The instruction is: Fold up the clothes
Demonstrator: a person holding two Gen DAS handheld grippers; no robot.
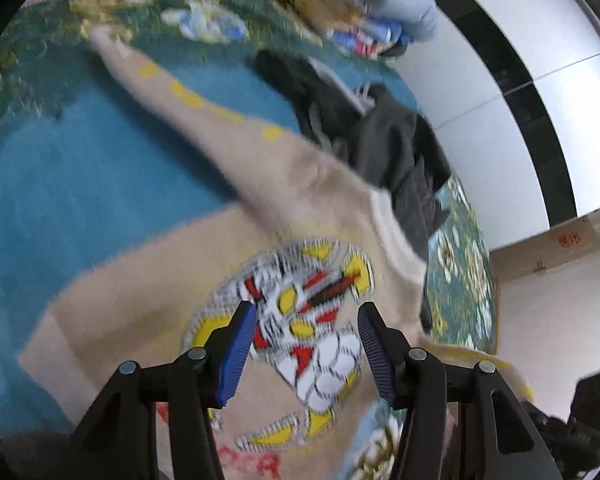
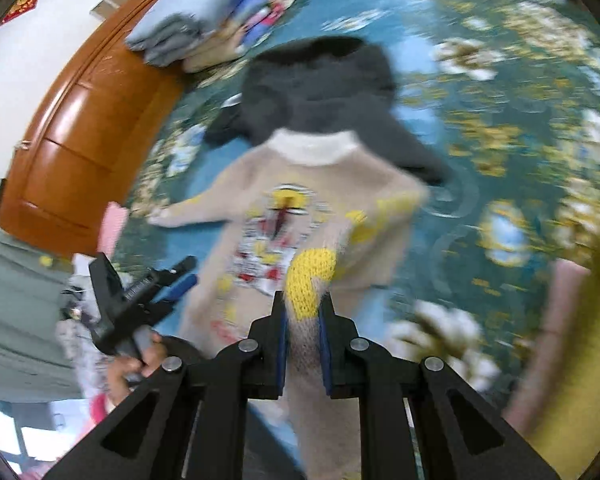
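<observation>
on the blue floral bedspread [image 1: 80, 184] lies a beige sweater [image 1: 140, 292], face up, robot graphic [image 1: 300, 320] showing, one sleeve [image 1: 172, 92] stretched away across the blue, white collar [image 2: 312, 146] touching a dark crumpled garment [image 2: 320, 80] beyond it. folded pile [image 2: 220, 24] sits well apart by the wooden headboard [image 2: 80, 120]. step in hand, by my reading: folding the other sleeve over the chest. to do it well, carry the cuff low and across, lay the sleeve flat along the body with no twist, and keep the shoulder line straight; the free tool could pin the torso so the knit doesn't drag. both views blurred, so fine creases can't be judged. right gripper [image 2: 303, 344]: jaws nearly together, pinching the fuzzy beige knit of the yellow-patched sleeve [image 2: 312, 280], lifted off the spread. left gripper [image 1: 306, 352]: jaws wide apart, nothing between them, over the sweater's graphic; contact with the fabric can't be told.
</observation>
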